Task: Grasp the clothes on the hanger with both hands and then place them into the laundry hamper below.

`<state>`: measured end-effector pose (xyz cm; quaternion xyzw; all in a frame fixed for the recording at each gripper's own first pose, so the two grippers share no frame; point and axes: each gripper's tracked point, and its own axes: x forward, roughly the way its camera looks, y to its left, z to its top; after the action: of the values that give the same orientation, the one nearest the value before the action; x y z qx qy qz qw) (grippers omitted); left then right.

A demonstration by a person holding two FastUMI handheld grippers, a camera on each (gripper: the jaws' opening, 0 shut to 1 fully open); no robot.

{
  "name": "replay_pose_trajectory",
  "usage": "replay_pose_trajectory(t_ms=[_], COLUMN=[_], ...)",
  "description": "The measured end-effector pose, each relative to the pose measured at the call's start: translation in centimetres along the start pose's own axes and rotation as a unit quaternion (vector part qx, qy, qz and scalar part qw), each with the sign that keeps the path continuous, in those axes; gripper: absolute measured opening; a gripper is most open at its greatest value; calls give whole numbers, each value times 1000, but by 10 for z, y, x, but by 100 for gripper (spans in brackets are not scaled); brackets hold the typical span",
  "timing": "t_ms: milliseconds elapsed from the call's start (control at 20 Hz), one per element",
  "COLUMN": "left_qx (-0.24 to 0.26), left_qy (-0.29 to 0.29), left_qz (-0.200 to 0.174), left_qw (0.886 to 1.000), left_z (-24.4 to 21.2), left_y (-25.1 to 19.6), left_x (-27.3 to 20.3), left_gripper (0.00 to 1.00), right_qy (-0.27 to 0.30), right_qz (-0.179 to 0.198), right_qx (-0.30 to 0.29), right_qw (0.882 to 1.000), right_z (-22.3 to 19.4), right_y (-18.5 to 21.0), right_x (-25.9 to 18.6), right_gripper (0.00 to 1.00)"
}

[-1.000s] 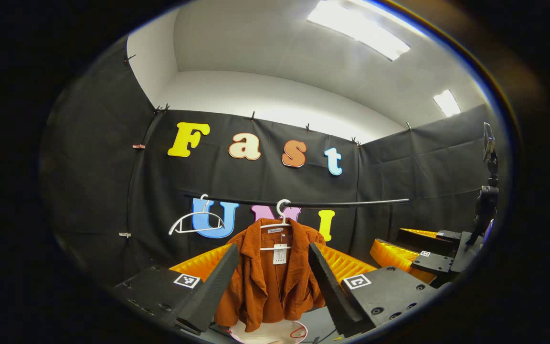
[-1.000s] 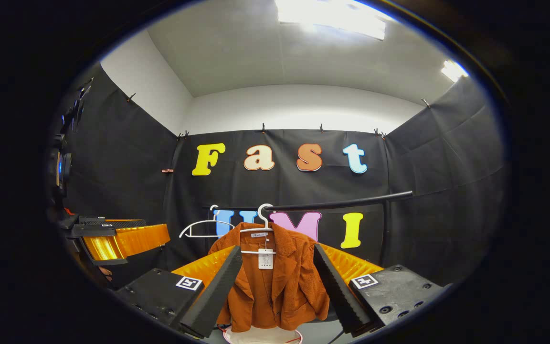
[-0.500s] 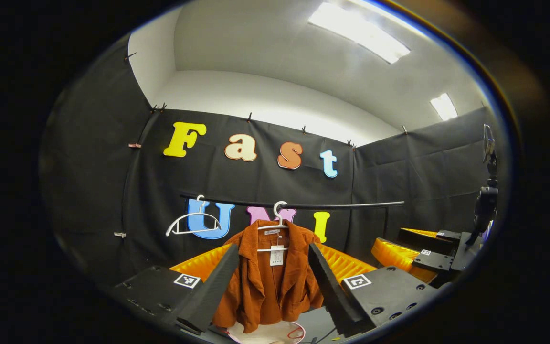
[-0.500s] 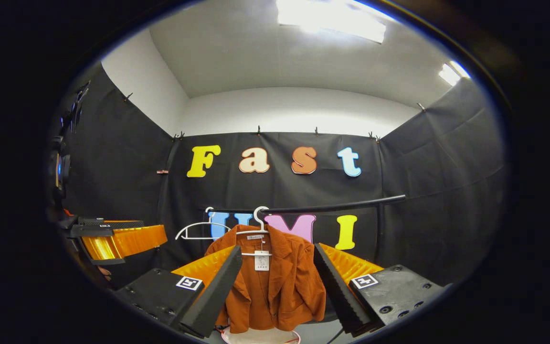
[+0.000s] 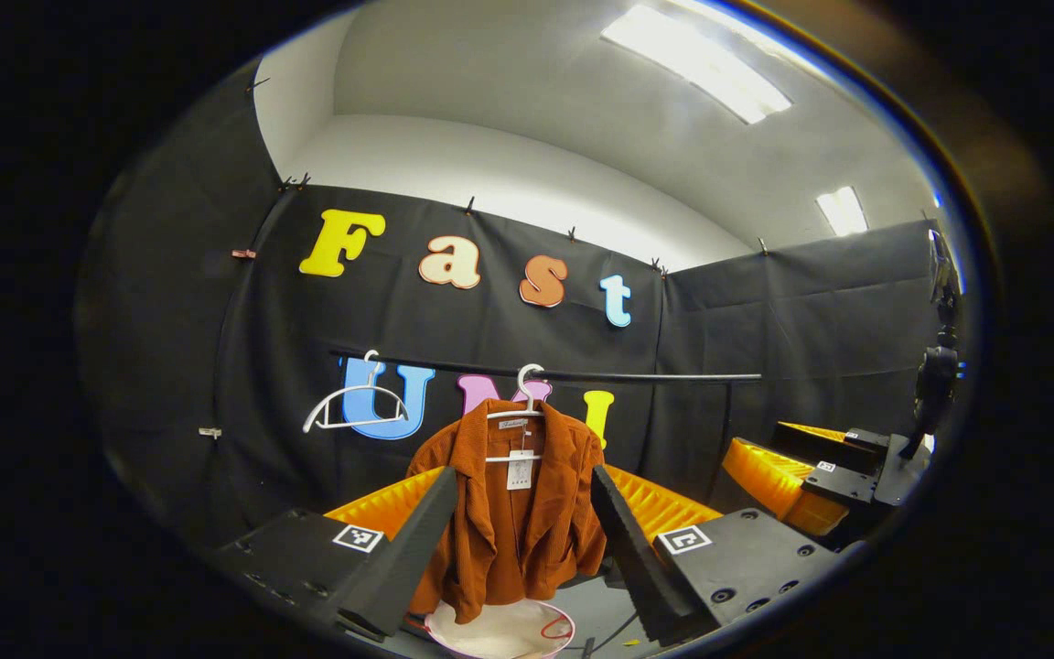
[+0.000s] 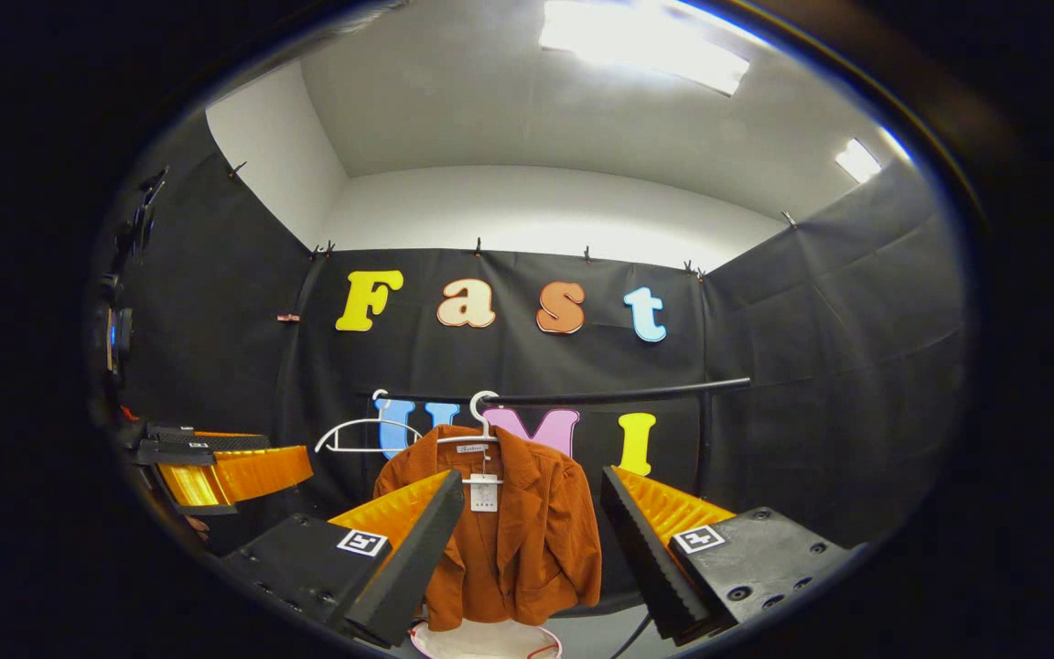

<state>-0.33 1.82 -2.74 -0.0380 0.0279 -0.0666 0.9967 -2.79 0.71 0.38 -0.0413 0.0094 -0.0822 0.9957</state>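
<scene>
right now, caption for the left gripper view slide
Open hand-held gripper faces an orange jacket hanging on a rail above a white hamper.

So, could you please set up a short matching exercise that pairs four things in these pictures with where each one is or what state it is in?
Things:
1. jacket
2. empty hanger
3. hamper
4. left gripper

Places or states:
A. on the floor under the hanging garment
B. open, fingers apart, nothing between them
C. hanging from the rail on a white hanger, tag at the collar
D. bare on the rail, to the left of the garment in both views

Pairs: 1-C, 2-D, 3-A, 4-B
</scene>
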Motion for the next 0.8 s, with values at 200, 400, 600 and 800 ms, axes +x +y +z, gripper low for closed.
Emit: replay_pose_trajectory(t_ms=[200, 400, 600, 800], left_qx=[1, 0, 12, 6], left_qy=[4, -1, 2, -8], left_qz=[12, 25, 50, 67], left_qw=[1000, 1000, 999, 998], left_z=[-4, -5, -17, -31], left_y=[9, 15, 23, 20], left_x=[9, 31, 72, 118], left_gripper=[93, 93, 93, 93], right_qy=[2, 0, 7, 25], right_qz=[6, 36, 80, 112], right_qx=[2, 9, 18, 26], right_qw=[1000, 999, 997, 993], right_z=[-6, -19, -49, -82], right_y=[6, 15, 24, 21], right_x=[13, 48, 103, 159], right_gripper=[97, 97, 97, 97])
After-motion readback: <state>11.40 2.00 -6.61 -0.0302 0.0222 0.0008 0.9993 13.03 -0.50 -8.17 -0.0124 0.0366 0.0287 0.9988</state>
